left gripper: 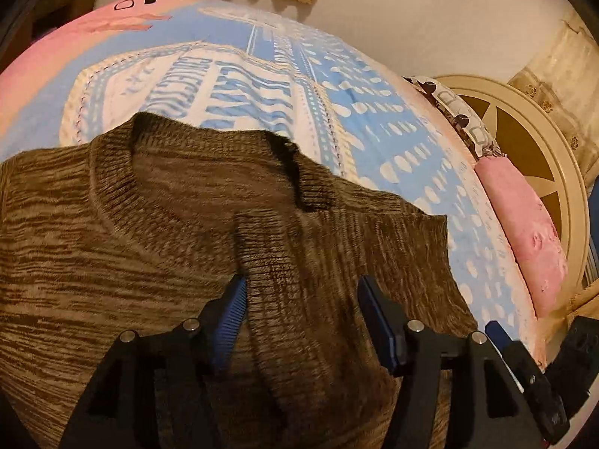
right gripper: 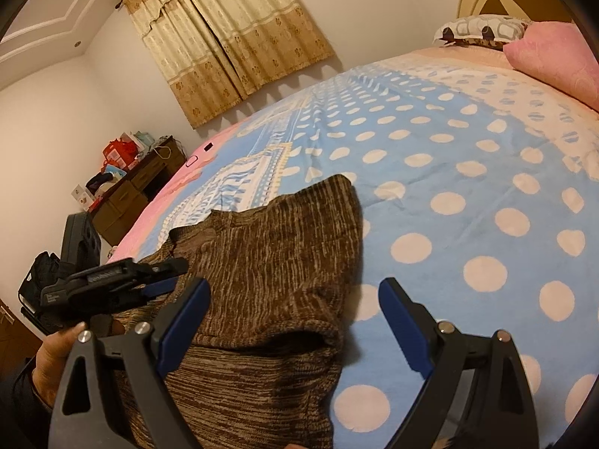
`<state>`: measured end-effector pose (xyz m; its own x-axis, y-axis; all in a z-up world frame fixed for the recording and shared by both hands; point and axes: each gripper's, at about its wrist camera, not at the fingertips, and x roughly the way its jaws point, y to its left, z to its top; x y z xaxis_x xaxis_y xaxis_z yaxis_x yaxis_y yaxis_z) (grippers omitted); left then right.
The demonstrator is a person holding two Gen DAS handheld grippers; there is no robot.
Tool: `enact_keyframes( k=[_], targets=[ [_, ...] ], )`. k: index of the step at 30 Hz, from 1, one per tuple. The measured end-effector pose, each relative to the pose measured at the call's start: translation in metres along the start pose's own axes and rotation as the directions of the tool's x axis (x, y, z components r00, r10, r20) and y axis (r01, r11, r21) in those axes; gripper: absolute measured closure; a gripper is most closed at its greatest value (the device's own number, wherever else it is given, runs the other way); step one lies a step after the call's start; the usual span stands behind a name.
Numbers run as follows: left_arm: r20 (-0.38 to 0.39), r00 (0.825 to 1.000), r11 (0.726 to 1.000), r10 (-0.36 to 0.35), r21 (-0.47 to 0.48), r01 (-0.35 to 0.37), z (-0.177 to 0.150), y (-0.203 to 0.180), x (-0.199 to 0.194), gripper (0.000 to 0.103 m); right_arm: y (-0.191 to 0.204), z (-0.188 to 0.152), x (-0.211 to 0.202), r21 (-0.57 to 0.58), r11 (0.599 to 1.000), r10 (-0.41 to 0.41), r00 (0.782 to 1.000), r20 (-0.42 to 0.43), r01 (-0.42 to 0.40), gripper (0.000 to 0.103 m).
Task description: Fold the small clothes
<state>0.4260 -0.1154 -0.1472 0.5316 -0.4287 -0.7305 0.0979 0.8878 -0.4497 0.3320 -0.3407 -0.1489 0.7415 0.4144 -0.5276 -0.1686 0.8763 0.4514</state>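
A brown marled knit sweater (left gripper: 123, 247) lies flat on the bed, neckline toward the far side. One sleeve (left gripper: 273, 247) is folded over the chest, its ribbed cuff near the collar. My left gripper (left gripper: 301, 293) is open just above it, and the sleeve passes between the blue pads without being pinched. In the right wrist view the sweater (right gripper: 277, 247) shows a folded side edge. My right gripper (right gripper: 295, 288) stands open over that edge with nothing clamped. The left gripper (right gripper: 161, 280) and the hand holding it appear at the left.
The bed is covered by a blue blanket with white dots (right gripper: 468, 194) and a pink border. A pink pillow (left gripper: 524, 224) and a patterned pillow (right gripper: 483, 30) lie by the round headboard (left gripper: 524, 142). A cluttered dresser (right gripper: 127, 187) and curtains (right gripper: 224, 37) are beyond the bed.
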Motion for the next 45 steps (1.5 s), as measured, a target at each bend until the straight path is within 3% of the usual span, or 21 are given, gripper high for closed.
enact_keyframes(
  k=[1, 2, 3, 4, 5, 7, 10, 14, 22, 26, 29, 32, 34, 36, 39, 45],
  targets=[
    [0.004, 1.000, 1.000, -0.001, 0.004, 0.001, 0.000, 0.000, 0.001, 0.044, 0.000, 0.000, 0.000, -0.002, 1.000, -0.002, 1.000, -0.001, 0.002, 0.009],
    [0.009, 1.000, 1.000, 0.001, 0.008, -0.002, 0.000, 0.000, 0.001, 0.054, 0.001, -0.001, 0.000, -0.004, 1.000, -0.003, 1.000, 0.000, 0.003, 0.009],
    [0.002, 1.000, 1.000, -0.006, 0.017, 0.006, 0.000, -0.001, 0.002, 0.091, 0.001, -0.001, 0.000, -0.004, 1.000, -0.002, 1.000, 0.000, 0.002, 0.009],
    [-0.019, 1.000, 1.000, -0.017, 0.026, 0.017, 0.000, 0.000, 0.003, 0.096, 0.001, -0.001, 0.000, -0.002, 1.000, -0.002, 1.000, 0.000, 0.002, 0.009],
    [-0.013, 1.000, 1.000, -0.015, 0.020, 0.015, -0.001, 0.000, 0.000, 0.096, 0.001, -0.001, 0.000, -0.002, 1.000, -0.001, 1.000, -0.001, 0.001, 0.009],
    [0.041, 0.996, 0.996, -0.084, -0.002, 0.084, 0.001, 0.005, -0.017, 0.097, 0.001, -0.001, 0.000, -0.001, 1.000, 0.001, 1.000, -0.002, -0.001, 0.009],
    [0.085, 0.991, 0.994, -0.106, -0.014, 0.107, 0.004, 0.007, -0.043, 0.096, 0.002, -0.001, 0.000, -0.002, 1.000, 0.003, 1.000, -0.001, -0.003, 0.009],
    [0.079, 0.993, 0.996, -0.087, -0.024, 0.089, 0.006, 0.021, -0.059, 0.096, 0.002, -0.002, 0.000, -0.001, 1.000, 0.004, 1.000, -0.002, -0.004, 0.009],
    [0.033, 0.997, 0.998, -0.065, -0.015, 0.066, -0.007, 0.029, -0.036, 0.096, 0.007, -0.004, 0.000, -0.028, 1.000, -0.001, 1.000, -0.002, 0.001, 0.009],
    [0.033, 0.998, 0.998, -0.057, 0.040, 0.056, -0.011, 0.020, -0.029, 0.096, 0.016, -0.004, 0.000, -0.073, 0.996, 0.055, 0.998, -0.004, -0.055, 0.009],
    [0.039, 0.999, 0.998, -0.006, 0.067, 0.003, -0.013, 0.018, -0.027, 0.095, 0.033, -0.008, 0.004, -0.159, 0.980, 0.115, 0.992, -0.050, -0.122, 0.009],
    [0.033, 0.995, 0.989, 0.097, 0.105, -0.100, -0.014, 0.024, -0.027, 0.093, 0.049, -0.017, 0.020, -0.230, 0.967, 0.080, 0.985, -0.150, -0.113, 0.007],
    [0.037, 0.993, 0.988, 0.111, 0.105, -0.115, -0.015, 0.036, -0.033, 0.082, 0.046, -0.018, 0.029, -0.218, 0.972, 0.044, 0.979, -0.199, -0.088, 0.007],
    [0.037, 0.985, 0.981, 0.166, 0.092, -0.168, -0.016, 0.050, -0.042, 0.081, 0.037, -0.017, 0.034, -0.166, 0.982, 0.048, 0.974, -0.223, -0.086, 0.007],
    [0.051, 0.984, 0.983, 0.170, 0.067, -0.173, -0.019, 0.067, -0.062, 0.081, 0.027, -0.015, 0.034, -0.117, 0.987, 0.084, 0.971, -0.224, -0.112, 0.007],
    [0.087, 0.973, 0.972, 0.212, 0.087, -0.220, -0.037, 0.090, -0.109, 0.081, 0.040, -0.021, 0.039, -0.204, 0.976, 0.022, 0.970, -0.241, -0.073, 0.002]
  ],
)
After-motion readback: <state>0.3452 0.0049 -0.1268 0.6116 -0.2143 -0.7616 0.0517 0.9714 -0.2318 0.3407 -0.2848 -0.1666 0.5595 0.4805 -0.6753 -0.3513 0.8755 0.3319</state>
